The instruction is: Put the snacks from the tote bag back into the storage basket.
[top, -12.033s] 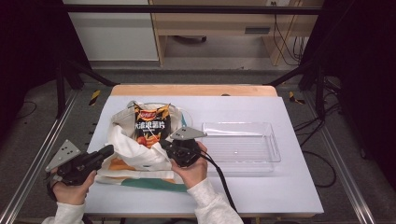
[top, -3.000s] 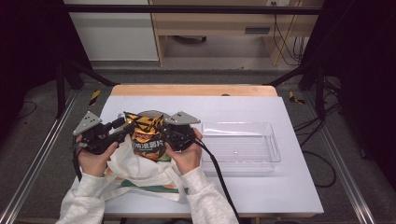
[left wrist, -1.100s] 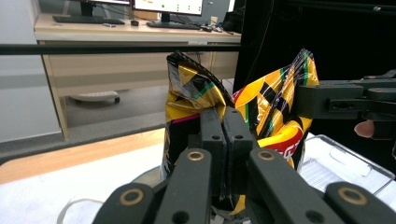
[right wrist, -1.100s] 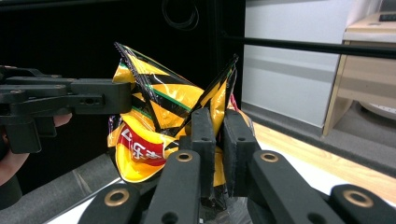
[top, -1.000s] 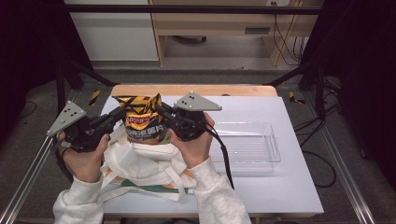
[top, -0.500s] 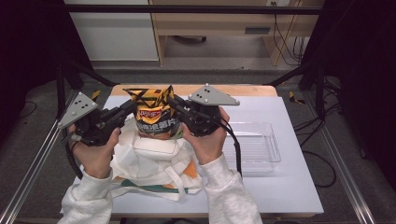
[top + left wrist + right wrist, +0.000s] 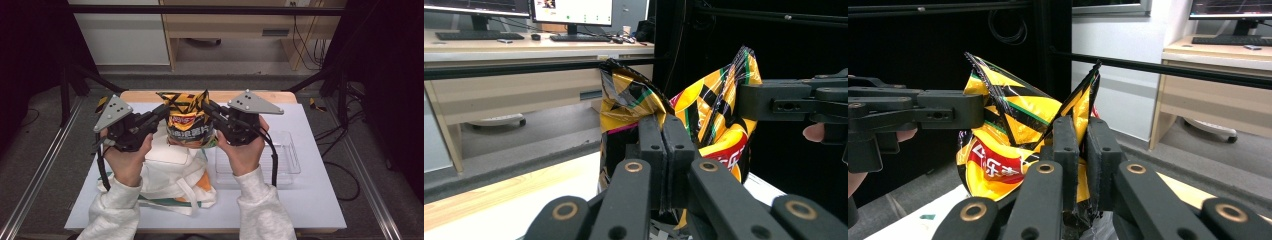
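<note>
A yellow, orange and black chips bag (image 7: 190, 127) hangs in the air between my two grippers, above a white tote bag (image 7: 170, 172) that lies on the table. My left gripper (image 7: 162, 111) is shut on the bag's left top corner. In the left gripper view the jaws (image 7: 665, 150) stand pressed together on the foil of the chips bag (image 7: 719, 110). My right gripper (image 7: 210, 107) is shut on the right top corner. The right gripper view has its jaws (image 7: 1082, 150) clamped on the edge of the chips bag (image 7: 998, 155). The bag's lower end still touches the tote's opening.
A clear plastic tray (image 7: 287, 160) lies on the white table (image 7: 310, 200) to the right of the tote. A wooden strip (image 7: 280, 95) runs along the far edge. Black frame bars stand around the table, with a desk and cabinet beyond.
Both grippers have risen and moved away from the person with the chips bag stretched between them. The bag has come further out of the tote.
</note>
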`<move>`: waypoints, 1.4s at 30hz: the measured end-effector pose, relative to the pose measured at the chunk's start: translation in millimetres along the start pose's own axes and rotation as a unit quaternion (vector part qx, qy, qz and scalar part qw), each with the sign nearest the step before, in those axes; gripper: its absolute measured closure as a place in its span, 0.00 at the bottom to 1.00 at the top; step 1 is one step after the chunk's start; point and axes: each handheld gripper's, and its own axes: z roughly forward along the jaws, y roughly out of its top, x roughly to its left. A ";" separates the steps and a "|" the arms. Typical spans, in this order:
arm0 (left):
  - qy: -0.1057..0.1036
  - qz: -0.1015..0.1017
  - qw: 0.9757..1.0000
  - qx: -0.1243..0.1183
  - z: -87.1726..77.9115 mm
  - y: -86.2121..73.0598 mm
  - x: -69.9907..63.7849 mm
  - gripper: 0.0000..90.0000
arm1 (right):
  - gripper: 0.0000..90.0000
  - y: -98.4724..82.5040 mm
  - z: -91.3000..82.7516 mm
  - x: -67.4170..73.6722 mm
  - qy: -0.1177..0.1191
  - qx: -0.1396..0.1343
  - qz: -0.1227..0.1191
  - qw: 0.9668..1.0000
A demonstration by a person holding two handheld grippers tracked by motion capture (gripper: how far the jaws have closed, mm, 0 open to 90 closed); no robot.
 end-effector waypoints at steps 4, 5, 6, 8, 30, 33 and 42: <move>-0.006 0.003 1.000 0.003 13.3 -1.7 -10.5 0.99 | 0.95 -3.0 -7.6 -9.4 -0.008 0.001 0.004 1.000; -0.006 0.003 1.000 0.003 13.3 -1.7 -10.5 0.99 | 0.95 -3.0 -7.6 -9.4 -0.008 0.001 0.004 1.000; -0.008 0.003 1.000 0.003 16.5 -2.2 -13.2 0.99 | 0.95 -3.8 -9.6 -11.8 -0.010 0.001 0.005 1.000; -0.012 0.004 1.000 0.006 23.6 -3.0 -19.3 0.99 | 0.95 -6.4 -15.6 -19.0 -0.016 0.002 0.008 1.000; -0.041 0.012 0.999 0.018 72.4 -13.4 -62.7 0.99 | 0.95 -24.7 -56.1 -62.3 -0.061 0.005 0.023 0.998; -0.045 0.014 0.999 0.020 76.4 -14.8 -65.6 0.99 | 0.95 -26.6 -59.4 -65.8 -0.064 0.006 0.024 0.998; -0.057 0.018 0.998 0.029 94.6 -20.6 -79.5 0.99 | 0.96 -36.0 -73.4 -81.3 -0.079 0.010 0.033 0.996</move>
